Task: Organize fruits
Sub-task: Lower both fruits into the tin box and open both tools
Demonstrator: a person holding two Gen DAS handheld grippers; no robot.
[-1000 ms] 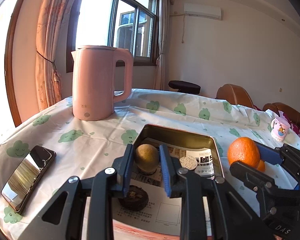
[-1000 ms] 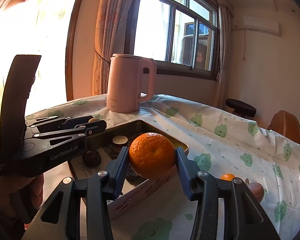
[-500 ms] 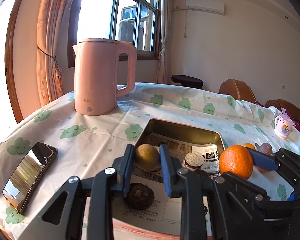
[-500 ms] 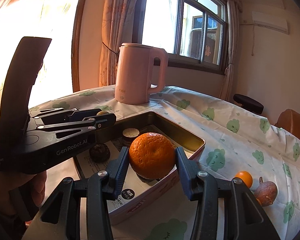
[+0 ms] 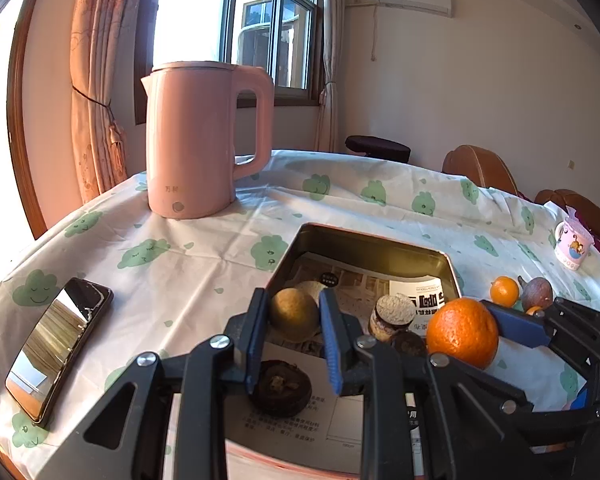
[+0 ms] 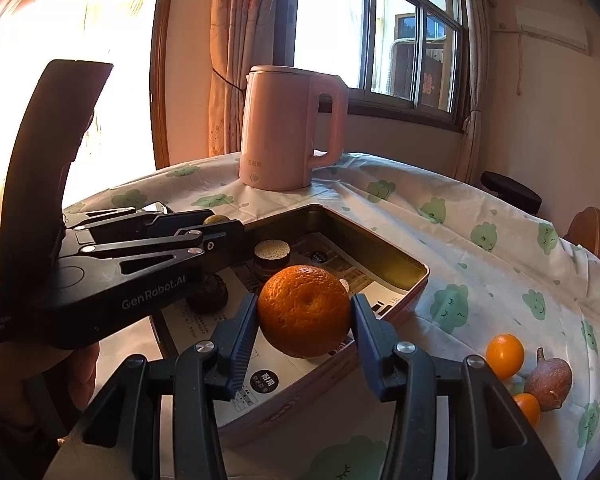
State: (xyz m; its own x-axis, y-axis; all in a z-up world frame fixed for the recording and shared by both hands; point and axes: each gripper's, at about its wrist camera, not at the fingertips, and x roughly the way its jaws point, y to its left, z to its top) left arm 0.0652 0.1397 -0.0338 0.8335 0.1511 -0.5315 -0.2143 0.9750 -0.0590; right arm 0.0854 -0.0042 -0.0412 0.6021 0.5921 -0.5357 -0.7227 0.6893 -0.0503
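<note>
A rectangular metal tin point(image 5: 370, 246), lined with printed paper, is seen at the centre of the left wrist view on a table covered by a cloud-patterned cloth point(image 5: 204, 248), its long axis running from the lower edge of the frame up toward the window. Inside it, a dark wrinkled fruit point(image 5: 281, 387) lies near the lower edge and a small round cake with a pale top point(image 5: 392, 314) stands upright right of centre. The left gripper point(image 5: 294, 334) is clamped tight on a round yellowish-brown fruit point(image 5: 293, 314), held above the tin's lining. The right gripper point(image 6: 304, 334) is closed on a large orange point(image 6: 304, 310), its stem dimple turned toward the camera, held over the tin's near right wall at the centre of the right wrist view. A small orange point(image 6: 505, 356), a brown pointed fruit point(image 6: 548, 378) tilted with its stalk up and to the left, and another small orange point(image 6: 527, 407) lie close together on the cloth at lower right, outside the tin. A pink kettle point(image 5: 204, 140) stands upright at upper left, and a phone point(image 5: 58, 346) lies flat at the left edge.
</note>
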